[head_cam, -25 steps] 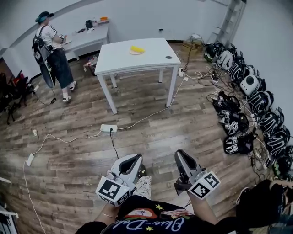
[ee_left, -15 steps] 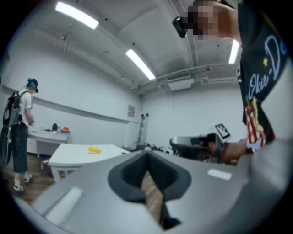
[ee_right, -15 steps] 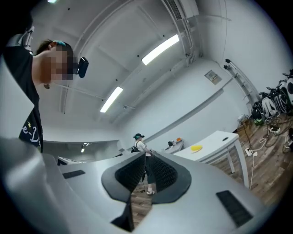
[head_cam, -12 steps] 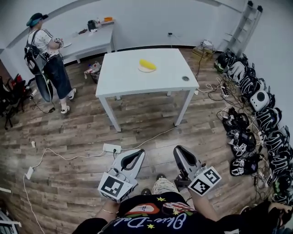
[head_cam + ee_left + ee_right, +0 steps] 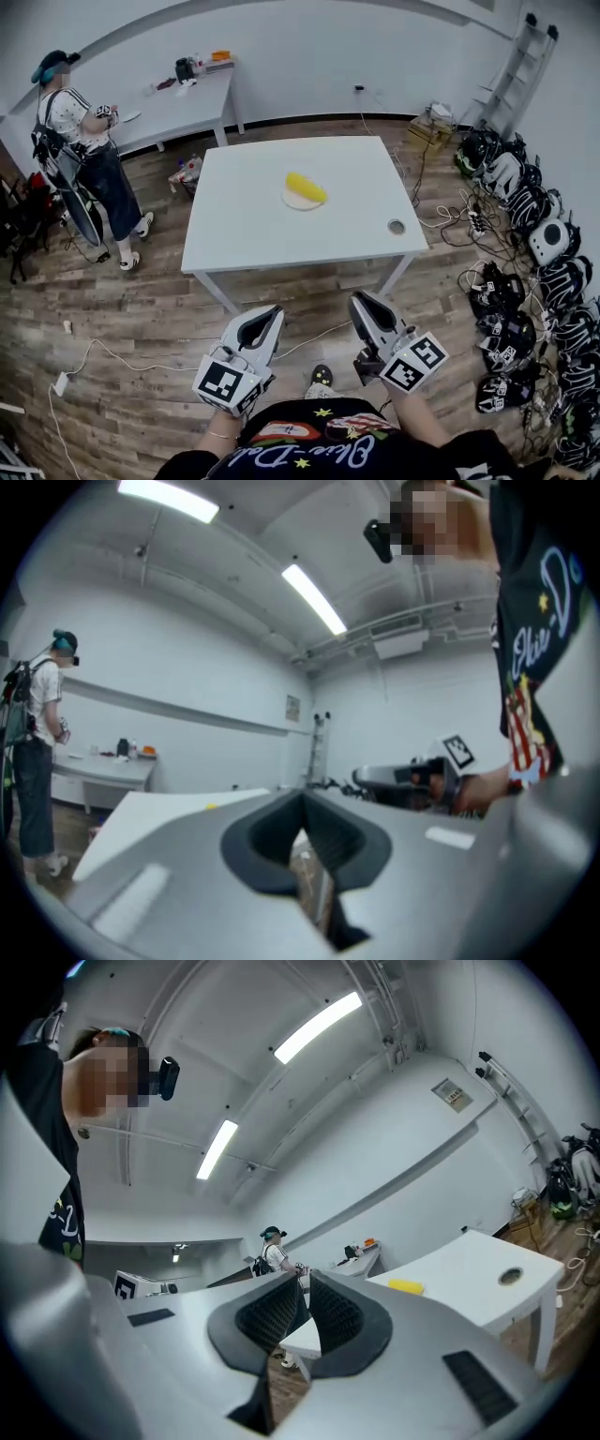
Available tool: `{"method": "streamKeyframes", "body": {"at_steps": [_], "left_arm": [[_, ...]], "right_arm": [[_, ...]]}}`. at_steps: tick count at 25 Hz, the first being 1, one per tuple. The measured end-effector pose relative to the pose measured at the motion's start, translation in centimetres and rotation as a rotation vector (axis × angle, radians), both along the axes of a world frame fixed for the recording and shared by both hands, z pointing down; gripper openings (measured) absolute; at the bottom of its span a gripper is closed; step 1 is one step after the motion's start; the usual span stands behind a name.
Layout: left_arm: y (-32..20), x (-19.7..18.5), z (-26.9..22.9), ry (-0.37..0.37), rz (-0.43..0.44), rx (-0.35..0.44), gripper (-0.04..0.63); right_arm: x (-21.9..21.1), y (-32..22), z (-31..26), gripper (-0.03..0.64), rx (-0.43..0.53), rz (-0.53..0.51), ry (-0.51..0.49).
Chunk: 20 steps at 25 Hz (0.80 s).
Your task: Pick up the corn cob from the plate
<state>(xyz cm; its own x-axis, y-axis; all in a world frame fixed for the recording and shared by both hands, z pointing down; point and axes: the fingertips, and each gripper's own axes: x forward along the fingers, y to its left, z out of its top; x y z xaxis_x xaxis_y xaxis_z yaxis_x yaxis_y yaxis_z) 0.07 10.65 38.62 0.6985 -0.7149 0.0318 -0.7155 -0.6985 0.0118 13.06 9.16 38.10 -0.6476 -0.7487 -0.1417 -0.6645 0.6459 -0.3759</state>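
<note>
A yellow corn cob point(image 5: 307, 187) lies on a small white plate point(image 5: 293, 202) near the middle of a white table point(image 5: 244, 234). Both grippers are held low in front of my body, short of the table's near edge and well apart from the cob. My left gripper point(image 5: 269, 317) is shut with nothing in it, and my right gripper point(image 5: 360, 303) is shut and empty too. In the right gripper view the cob point(image 5: 406, 1286) shows as a small yellow shape on the table point(image 5: 469, 1283) beyond the shut jaws. In the left gripper view it is only a yellow speck point(image 5: 214, 806).
A person point(image 5: 75, 141) stands at the far left beside a second table point(image 5: 178, 94) with small items on it. Helmets point(image 5: 525, 234) line the right wall, and a ladder point(image 5: 520, 56) leans at the back right. Cables cross the wooden floor point(image 5: 122, 309). A round hole point(image 5: 397, 226) marks the table's right corner.
The table with the plate and cob has come much closer and lower in the head view as I walked towards it. Both grippers stayed shut and level in front of me.
</note>
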Motion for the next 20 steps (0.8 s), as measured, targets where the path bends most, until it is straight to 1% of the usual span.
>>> {"method": "streamKeyframes", "body": {"at_steps": [3,6,8,9,11,13,15,17,20], "left_arm": [[-5.2,0.9,-0.1,0.004,-0.019,0.001,-0.006],[-9.8,0.9,0.3,-0.017,-0.022,-0.022,-0.006],[-12.9,0.4,0.8,-0.03,-0.018,-0.029,-0.006],[-14.6,0.0,1.0,-0.03,-0.017,-0.032,-0.006],[-18.2,-0.8,1.4,-0.013,-0.02,-0.036,-0.006],[-22.0,-1.3,1.5,0.007,-0.022,-0.035,-0.006],[-25.7,-1.8,1.4,0.011,-0.01,-0.03,-0.006],[-29.3,-2.6,1.5,0.009,0.008,-0.027,-0.006],[-34.0,-4.2,1.7,0.009,0.035,-0.036,-0.006]], "right_arm": [[0.3,-6.2,0.1,0.023,0.009,-0.04,0.029],[-0.5,-12.7,0.7,0.025,0.011,-0.061,0.113],[-1.5,-17.0,1.3,0.028,0.024,-0.049,0.179],[-2.1,-19.3,1.7,0.042,0.029,-0.044,0.216],[-3.3,-24.1,2.8,0.114,0.019,-0.051,0.292],[-4.3,-29.0,4.2,0.131,-0.014,-0.07,0.367],[-5.3,-33.7,5.9,0.154,-0.057,-0.095,0.447],[-6.6,-38.0,8.0,0.205,-0.099,-0.118,0.542],[-8.4,-43.4,12.1,0.244,-0.193,-0.158,0.68]]}}
